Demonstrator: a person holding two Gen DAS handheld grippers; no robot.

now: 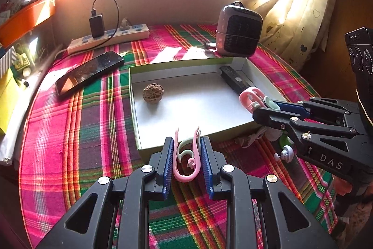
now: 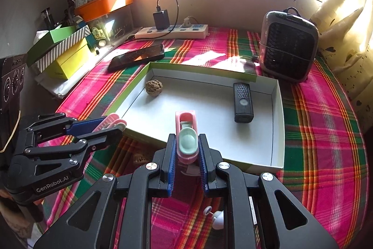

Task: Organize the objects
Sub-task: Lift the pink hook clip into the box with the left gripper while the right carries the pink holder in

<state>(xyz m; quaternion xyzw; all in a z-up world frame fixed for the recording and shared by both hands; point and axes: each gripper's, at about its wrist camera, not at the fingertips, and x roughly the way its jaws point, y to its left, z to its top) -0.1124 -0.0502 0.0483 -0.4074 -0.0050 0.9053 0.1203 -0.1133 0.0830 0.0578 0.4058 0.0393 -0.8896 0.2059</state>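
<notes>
My left gripper [image 1: 187, 156] and right gripper [image 2: 187, 152] each pinch a pink clip [image 1: 186, 161], held ahead over the white tray [image 2: 278, 123] for dropping in

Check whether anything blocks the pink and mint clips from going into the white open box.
Nothing visible does. Each tool holds its pink and mint plastic clip at the near edge of the shallow white cardboard box. Inside, the brown walnut and black rectangular remote leave bare floor between them.
</notes>
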